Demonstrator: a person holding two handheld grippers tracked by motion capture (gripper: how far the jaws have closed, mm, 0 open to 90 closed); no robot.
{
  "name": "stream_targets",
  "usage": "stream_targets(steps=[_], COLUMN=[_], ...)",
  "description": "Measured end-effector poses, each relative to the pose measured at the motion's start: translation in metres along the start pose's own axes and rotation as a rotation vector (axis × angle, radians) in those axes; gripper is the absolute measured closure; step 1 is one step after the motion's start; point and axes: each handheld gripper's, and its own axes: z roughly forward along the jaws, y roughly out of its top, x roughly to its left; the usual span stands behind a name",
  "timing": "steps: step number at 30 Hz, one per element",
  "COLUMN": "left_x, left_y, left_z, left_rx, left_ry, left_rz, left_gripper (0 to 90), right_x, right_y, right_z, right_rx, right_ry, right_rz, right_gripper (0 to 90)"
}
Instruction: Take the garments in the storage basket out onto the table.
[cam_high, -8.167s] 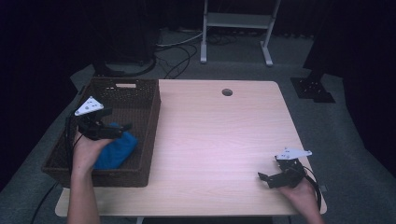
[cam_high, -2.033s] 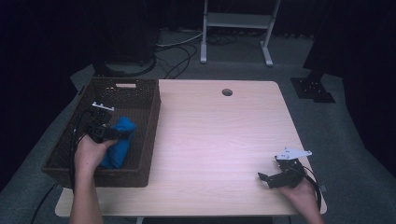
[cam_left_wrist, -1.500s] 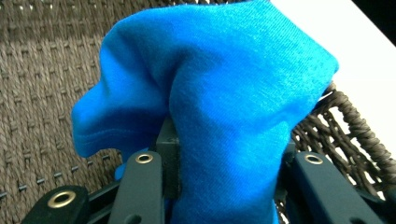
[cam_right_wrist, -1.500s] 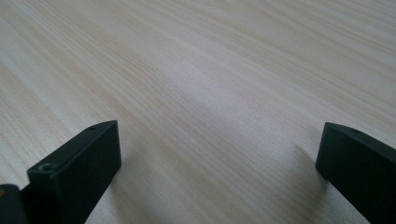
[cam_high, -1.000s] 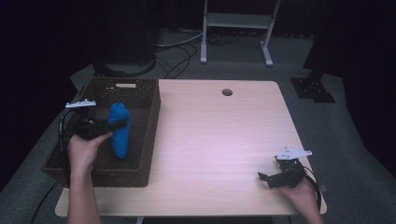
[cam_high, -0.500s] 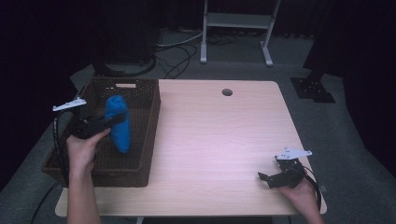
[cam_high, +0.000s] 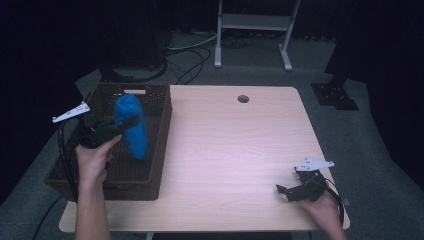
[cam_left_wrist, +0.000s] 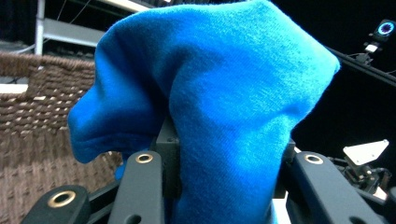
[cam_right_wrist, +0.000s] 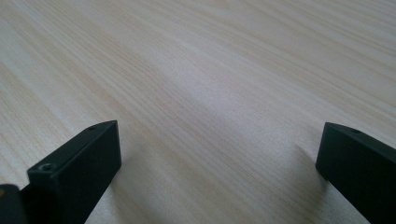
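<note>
In the high view, one blue cloth (cam_high: 131, 125) is seen clamped in the left tool (cam_high: 125, 122), hanging from it above the one wicker basket (cam_high: 150, 170) at the left end of the worktop (cam_high: 235, 150). The right tool (cam_high: 285, 192) is rested on the worktop's near right corner, well apart.

In the left gripper view, the cloth (cam_left_wrist: 219, 116) is pinched between both jaws and bunched above them.

In the right gripper view, two jaws are spread wide over bare wood, nothing grasped.

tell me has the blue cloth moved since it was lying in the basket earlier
Yes. The blue cloth, clamped in the left gripper, has risen from the floor of the wicker basket and now hangs above its rim.
</note>
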Motion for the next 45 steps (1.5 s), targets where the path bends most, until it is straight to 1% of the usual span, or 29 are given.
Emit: stream_targets(steps=[4, 8, 14, 16, 25, 31, 34, 45], left_x=[-0.007, -0.014, -0.022, -0.025, -0.039, -0.046, -0.049, -0.068], left_y=[0.002, 0.006, 0.01, 0.011, 0.018, 0.019, 0.019, 0.019], left_z=[0.003, 0.007, 0.013, 0.016, 0.034, 0.046, 0.05, 0.079], left_rx=[-0.018, -0.017, -0.03, -0.027, -0.035, -0.042, -0.043, -0.048], left_ry=[-0.014, -0.022, -0.024, -0.029, -0.063, -0.093, -0.101, -0.161], left_rz=[0.013, 0.038, 0.047, 0.055, 0.081, 0.089, 0.091, 0.103], left_gripper=[59.9, 60.0, 60.1, 60.1, 60.1, 60.1, 60.1, 60.1], right_x=[0.0, 0.0, 0.0, 0.0, 0.0, 0.0, 0.0, 0.0], right_y=[0.0, 0.0, 0.0, 0.0, 0.0, 0.0, 0.0, 0.0], right_z=[0.0, 0.0, 0.0, 0.0, 0.0, 0.0, 0.0, 0.0], right_rx=[0.001, 0.0, 0.0, 0.0, -0.001, 0.0, 0.001, 0.0], right_ry=[0.0, 0.0, 0.0, 0.001, 0.001, 0.001, 0.001, 0.001], right_rz=[0.001, 0.003, 0.004, 0.003, 0.003, 0.003, 0.002, 0.003], right_gripper=[0.0, 0.0, 0.0, 0.0, 0.0, 0.0, 0.0, 0.0])
